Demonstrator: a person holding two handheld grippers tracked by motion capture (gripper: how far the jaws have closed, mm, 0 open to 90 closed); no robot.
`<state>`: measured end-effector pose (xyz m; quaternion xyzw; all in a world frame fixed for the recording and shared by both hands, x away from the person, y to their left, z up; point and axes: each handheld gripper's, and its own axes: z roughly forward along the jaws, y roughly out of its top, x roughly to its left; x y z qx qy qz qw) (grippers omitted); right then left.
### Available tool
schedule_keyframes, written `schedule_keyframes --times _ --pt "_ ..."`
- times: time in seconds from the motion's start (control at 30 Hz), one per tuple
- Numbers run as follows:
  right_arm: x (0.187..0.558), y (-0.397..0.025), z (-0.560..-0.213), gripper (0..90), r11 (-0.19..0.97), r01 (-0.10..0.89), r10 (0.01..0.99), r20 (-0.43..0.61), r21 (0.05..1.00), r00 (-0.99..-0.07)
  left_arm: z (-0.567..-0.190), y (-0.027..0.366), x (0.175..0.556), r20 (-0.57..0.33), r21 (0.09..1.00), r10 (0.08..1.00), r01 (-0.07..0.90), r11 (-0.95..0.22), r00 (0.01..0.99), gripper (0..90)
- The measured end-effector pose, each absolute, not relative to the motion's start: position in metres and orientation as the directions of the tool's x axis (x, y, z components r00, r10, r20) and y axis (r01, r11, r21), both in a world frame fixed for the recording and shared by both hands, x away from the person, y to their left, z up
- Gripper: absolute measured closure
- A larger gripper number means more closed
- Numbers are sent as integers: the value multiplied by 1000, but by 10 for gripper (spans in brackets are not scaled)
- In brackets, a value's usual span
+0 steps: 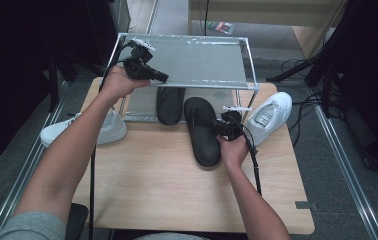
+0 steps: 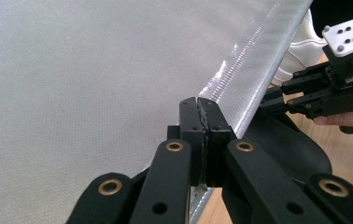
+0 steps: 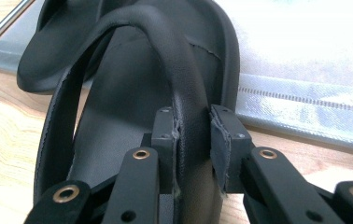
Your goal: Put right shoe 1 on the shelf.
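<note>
One black flip-flop (image 1: 169, 104) already sat on the rack's lower shelf (image 1: 138, 106), upper centre; its mate (image 1: 202, 131) lay mid-frame on the table (image 1: 147, 175), strap pinched by right gripper (image 1: 220, 126). Left gripper (image 1: 163, 77) clenched, empty, at the rack's top shelf (image 1: 197, 62); shelving remained

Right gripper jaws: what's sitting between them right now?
The black sandal's strap runs between the jaws of the right gripper, pads against both sides of it, in the right gripper view.

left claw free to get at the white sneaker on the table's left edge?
Probably yes. The left claw is shut and holds nothing, up by the rack's top shelf. The white sneaker lies below that forearm with nothing on or against it.
</note>
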<state>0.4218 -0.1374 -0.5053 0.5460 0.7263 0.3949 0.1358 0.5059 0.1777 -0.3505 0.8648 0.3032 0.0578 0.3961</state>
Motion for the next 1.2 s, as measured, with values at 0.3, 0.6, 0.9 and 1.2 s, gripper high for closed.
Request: schedule_keyframes --times 0.3,0.6,0.9,1.2 --pt "411 -144 -495 683 123 653 904 186 748 -384 -351 178 506 -138 722 567 474 -504 812 900" --pt "379 -156 -488 849 160 646 855 221 746 -468 -352 178 506 -134 723 568 472 -505 812 900" --pt "329 -156 -499 900 289 627 807 169 723 -566 -352 178 506 -138 720 571 478 -503 809 900" --pt "309 -157 -519 900 301 646 787 200 701 -583 -351 177 505 -133 720 575 478 -504 807 900"
